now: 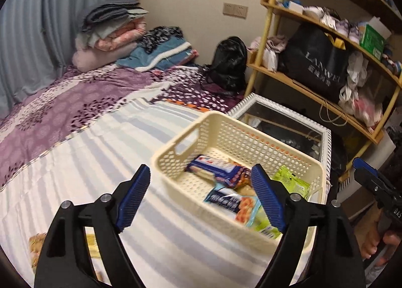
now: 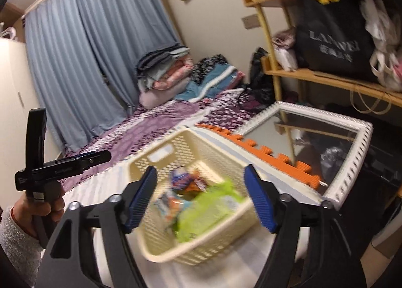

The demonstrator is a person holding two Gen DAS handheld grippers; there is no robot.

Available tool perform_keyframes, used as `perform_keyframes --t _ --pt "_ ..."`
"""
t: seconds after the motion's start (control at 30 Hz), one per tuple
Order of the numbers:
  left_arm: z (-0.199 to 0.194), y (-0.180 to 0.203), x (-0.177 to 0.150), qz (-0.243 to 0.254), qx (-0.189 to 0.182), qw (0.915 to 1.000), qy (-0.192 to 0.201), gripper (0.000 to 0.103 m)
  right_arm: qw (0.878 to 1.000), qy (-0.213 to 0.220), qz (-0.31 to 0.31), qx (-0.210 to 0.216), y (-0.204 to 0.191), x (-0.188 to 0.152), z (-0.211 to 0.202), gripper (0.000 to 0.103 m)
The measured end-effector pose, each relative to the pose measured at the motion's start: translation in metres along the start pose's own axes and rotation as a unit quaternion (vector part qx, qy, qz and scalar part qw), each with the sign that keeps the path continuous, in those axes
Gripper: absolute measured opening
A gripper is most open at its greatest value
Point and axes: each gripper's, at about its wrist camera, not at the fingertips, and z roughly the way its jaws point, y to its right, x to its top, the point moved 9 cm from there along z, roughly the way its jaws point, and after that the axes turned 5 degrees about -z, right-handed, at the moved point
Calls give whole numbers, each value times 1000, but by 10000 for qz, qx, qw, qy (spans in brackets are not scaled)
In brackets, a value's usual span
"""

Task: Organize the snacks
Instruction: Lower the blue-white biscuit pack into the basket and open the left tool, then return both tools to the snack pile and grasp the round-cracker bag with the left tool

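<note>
We find the bed [image 1: 105,142], under its striped sheet, carrying the cream basket [image 1: 226,134] at its right edge, just beside a white-framed mirror [image 1: 324,137]. The basket already holds several snack packets: a blue one [image 1: 216,168], a blue-and-orange one [image 1: 233,203] and a green one [image 1: 292,182], all lying loose and overlapping. The left gripper [image 1: 201,196] hangs above the basket's near corner with its jaws spread wide and nothing between the pads; the right gripper [image 2: 201,198] likewise stands open and empty over the basket — we judge both have let go of their loads. More packets [image 1: 37,242] lie on the sheet at the lower left, partly hidden. To do the next pick well, we advise taking one of those by its flat edge, lifting clear of the rim, and laying it beside — not on top of — the others.
</note>
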Motion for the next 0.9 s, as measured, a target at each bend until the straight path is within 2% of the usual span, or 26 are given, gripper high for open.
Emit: perform_keyframes --t 0.07,0.13,0.27,0.37,0.43,0.7,0.77,0.9 --pt "-24 -16 -1 -53 169 9997 166 89 9998 -26 -103 195 -22 1 2 77" --pt "-47 -34 -4 -122 354 9988 307 92 9992 -58 -160 362 -40 0 3 84" --pt "-87 -70 -18 -383 654 9961 451 95 9969 -200 -299 705 -79 -6 8 85" --pt "-115 -100 -30 -646 956 9919 529 99 9941 -299 -361 975 -104 -10 11 93" --pt "-135 -121 -37 -855 1180 9874 615 99 9922 -349 -454 1104 -119 -12 13 98" --pt "-210 -202 -78 -1750 1883 9618 936 100 9801 -726 -1003 1551 -183 -32 25 98" --pt "-221 -224 -89 -1933 2084 9540 949 100 9731 -873 -1236 1737 -204 -43 28 98" --pt "-236 -259 -110 -2225 2274 9436 921 100 9568 -1165 -1623 2112 -243 -63 39 98"
